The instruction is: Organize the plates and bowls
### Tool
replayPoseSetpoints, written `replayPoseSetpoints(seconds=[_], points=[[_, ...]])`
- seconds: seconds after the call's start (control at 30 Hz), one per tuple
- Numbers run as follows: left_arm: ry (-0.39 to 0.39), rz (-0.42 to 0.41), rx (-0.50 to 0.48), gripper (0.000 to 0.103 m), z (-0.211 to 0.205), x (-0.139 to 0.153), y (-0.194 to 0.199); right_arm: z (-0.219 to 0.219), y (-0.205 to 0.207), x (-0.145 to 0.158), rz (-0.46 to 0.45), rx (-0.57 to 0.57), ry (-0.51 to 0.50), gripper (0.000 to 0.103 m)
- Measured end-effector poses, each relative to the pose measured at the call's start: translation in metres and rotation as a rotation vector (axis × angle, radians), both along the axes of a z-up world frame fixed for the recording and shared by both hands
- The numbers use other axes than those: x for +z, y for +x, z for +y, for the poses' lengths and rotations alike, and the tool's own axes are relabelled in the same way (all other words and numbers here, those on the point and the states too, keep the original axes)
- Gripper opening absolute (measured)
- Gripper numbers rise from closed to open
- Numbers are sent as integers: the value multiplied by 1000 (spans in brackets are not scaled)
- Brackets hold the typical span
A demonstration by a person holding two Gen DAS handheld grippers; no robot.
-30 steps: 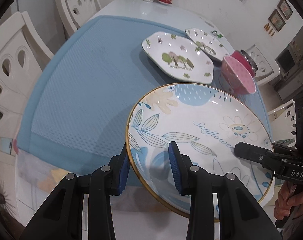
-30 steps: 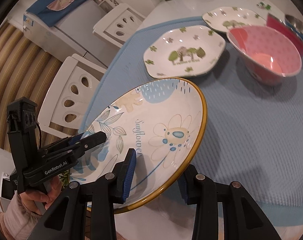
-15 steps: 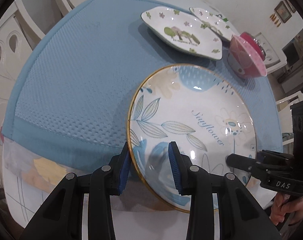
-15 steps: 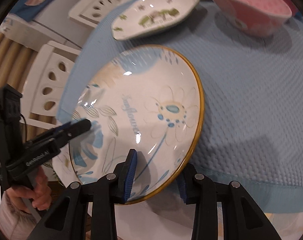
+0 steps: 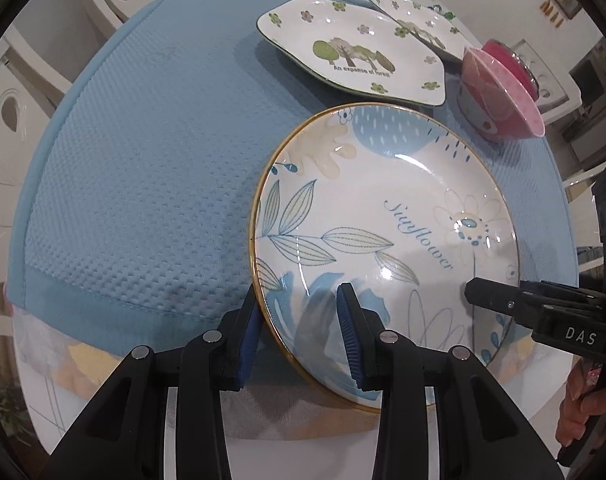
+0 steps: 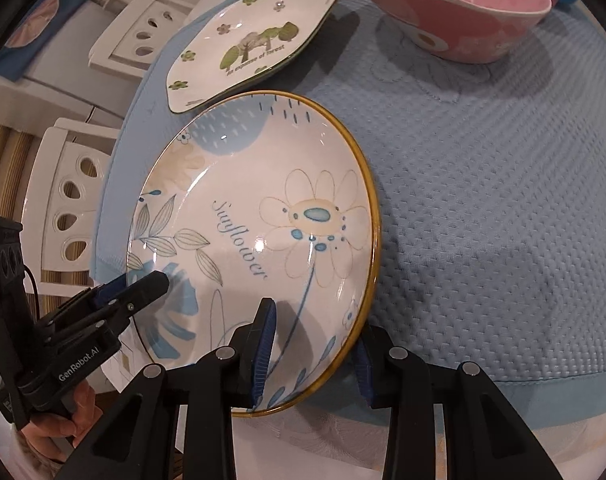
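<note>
Round white sunflower-print plate with gold rim (image 5: 383, 236) tilted over near edge of blue waffle-weave mat (image 5: 143, 180) on worktop, far rim lower. Left gripper (image 5: 299, 336) and right gripper (image 6: 315, 356) jaws each pinching near rim, side by side. Octagonal tree-print plate (image 5: 355, 52) just beyond, ahead of jaws; pink bowl (image 6: 463, 12) farther right.

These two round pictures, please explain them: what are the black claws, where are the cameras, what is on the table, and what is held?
There is no robot. A person holds a hand-held gripper in each hand, and each carries a fisheye camera looking along its two fingers. One picture is from the left gripper, the other from the right gripper. Each also shows the other gripper at its side. Both grip the rim of one round sunflower plate, tilted over a blue mat. On the mat lie a forest plate, a second like it behind, and a pink bowl.
</note>
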State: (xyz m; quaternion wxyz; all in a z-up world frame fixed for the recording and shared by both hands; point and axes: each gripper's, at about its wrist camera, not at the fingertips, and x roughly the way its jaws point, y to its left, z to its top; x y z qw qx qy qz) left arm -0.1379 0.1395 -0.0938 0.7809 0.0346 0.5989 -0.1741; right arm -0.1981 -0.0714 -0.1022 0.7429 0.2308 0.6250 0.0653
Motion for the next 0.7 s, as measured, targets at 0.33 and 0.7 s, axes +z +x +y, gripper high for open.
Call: replayPoseSetpoints(seconds=[0.33,0.7], points=[[-4,33,29,38,-1,-9,6,-3,1,0,9,-73,7,35],[-2,94,8,47,-8,-13,29,27,21,4,109,-78,-135,53]])
